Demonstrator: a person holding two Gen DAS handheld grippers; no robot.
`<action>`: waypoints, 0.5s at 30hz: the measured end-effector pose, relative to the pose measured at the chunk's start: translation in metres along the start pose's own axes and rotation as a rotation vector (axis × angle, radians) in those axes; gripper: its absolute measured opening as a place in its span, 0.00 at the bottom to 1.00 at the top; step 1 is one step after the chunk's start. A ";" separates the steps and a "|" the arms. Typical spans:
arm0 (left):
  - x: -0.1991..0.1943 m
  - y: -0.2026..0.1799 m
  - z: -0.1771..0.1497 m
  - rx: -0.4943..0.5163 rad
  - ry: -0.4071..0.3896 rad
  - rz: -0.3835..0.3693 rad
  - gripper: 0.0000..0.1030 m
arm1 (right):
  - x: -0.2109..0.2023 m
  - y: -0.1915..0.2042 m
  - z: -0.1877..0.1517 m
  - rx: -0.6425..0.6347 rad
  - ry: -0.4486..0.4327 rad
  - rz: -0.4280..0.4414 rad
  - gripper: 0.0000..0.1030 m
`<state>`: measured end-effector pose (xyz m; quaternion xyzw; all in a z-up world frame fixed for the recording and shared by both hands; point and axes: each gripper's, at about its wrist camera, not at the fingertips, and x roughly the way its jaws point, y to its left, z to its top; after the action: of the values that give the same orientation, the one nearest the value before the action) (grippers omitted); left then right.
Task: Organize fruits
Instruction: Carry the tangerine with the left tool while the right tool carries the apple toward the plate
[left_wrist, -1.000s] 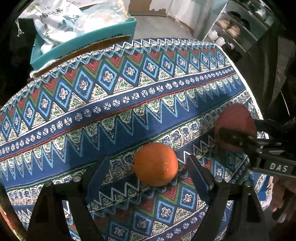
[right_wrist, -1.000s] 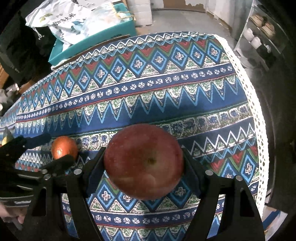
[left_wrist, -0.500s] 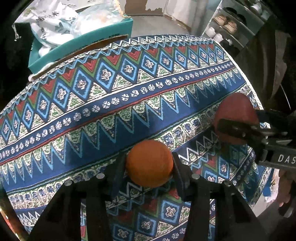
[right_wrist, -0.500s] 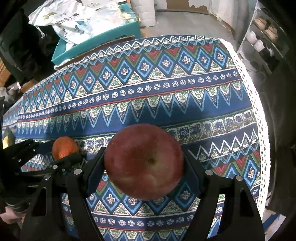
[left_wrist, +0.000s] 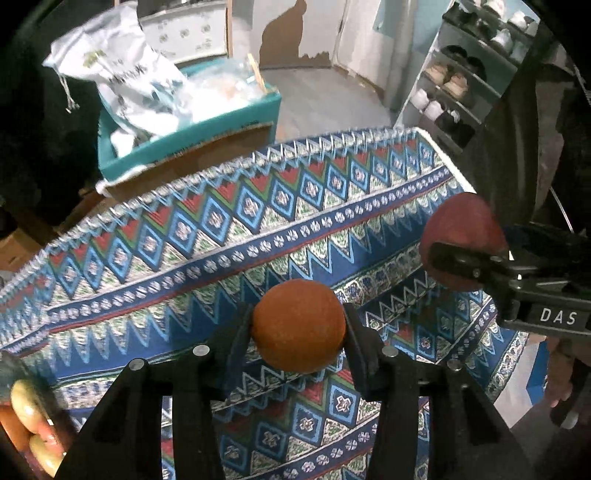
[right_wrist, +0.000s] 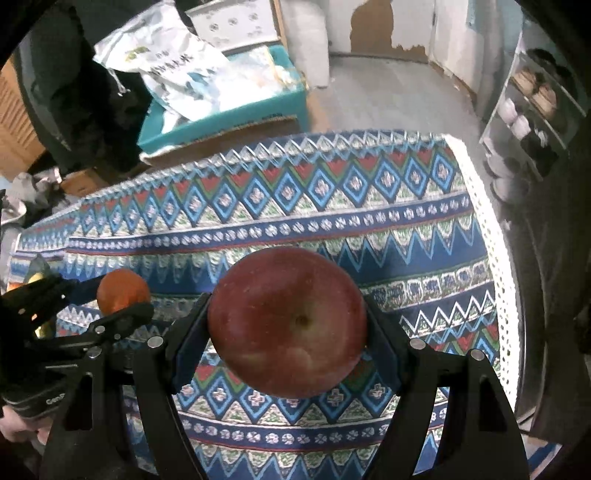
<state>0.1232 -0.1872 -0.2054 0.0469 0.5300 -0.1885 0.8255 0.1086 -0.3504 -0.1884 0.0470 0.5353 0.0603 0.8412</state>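
Orange and round, the orange (left_wrist: 298, 325) sits clamped between the pads of my left claw (left_wrist: 298, 334), held clear above the patterned tablecloth (left_wrist: 221, 236). My right claw (right_wrist: 288, 332) grips a red apple (right_wrist: 287, 321), its pads pressed on both sides, also off the cloth. Both fruits hang side by side, apart. Pale fruit (left_wrist: 26, 406) shows at the left view's lower left edge. Beyond the table's far edge stands a teal box (right_wrist: 229, 118).

Table (right_wrist: 491, 236) under patterned cloth (right_wrist: 258, 225)
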 end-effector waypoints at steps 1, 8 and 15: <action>-0.005 0.001 0.000 0.002 -0.009 0.006 0.47 | -0.004 0.002 0.001 -0.003 -0.009 0.004 0.75; -0.032 0.004 -0.001 0.001 -0.055 0.019 0.47 | -0.032 0.022 0.008 -0.040 -0.076 0.035 0.75; -0.067 0.012 -0.002 -0.014 -0.117 0.026 0.47 | -0.056 0.042 0.014 -0.076 -0.135 0.069 0.75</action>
<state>0.1009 -0.1582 -0.1476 0.0371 0.4816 -0.1764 0.8576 0.0954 -0.3173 -0.1259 0.0373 0.4726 0.1062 0.8740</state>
